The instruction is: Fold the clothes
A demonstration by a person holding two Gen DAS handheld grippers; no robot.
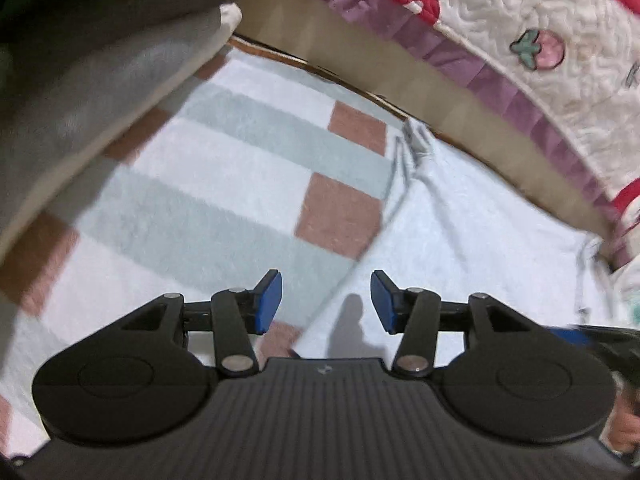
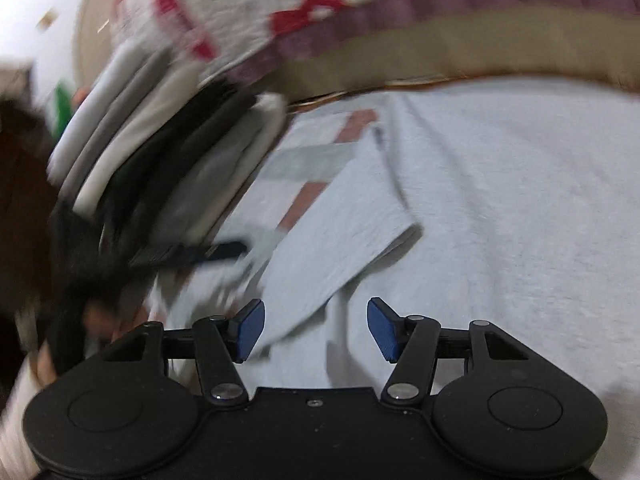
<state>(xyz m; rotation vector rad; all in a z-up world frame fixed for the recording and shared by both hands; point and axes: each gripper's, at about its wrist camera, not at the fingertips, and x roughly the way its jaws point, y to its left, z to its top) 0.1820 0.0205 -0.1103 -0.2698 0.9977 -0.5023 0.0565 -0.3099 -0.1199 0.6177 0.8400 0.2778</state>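
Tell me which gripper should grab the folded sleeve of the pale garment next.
Probably right. The right gripper is open just short of the folded sleeve, which lies ahead. The left gripper, also open, faces the garment's edge.

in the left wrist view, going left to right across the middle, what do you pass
stack of folded clothes → checked towel → pale blue garment → quilted cover with strawberry print

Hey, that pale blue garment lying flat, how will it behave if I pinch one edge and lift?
The pale blue garment will probably be floppy: its folded sleeve lies limp and creased. It looks like thin knit, so likely light. It may drag on the checked towel beneath rather than slide.
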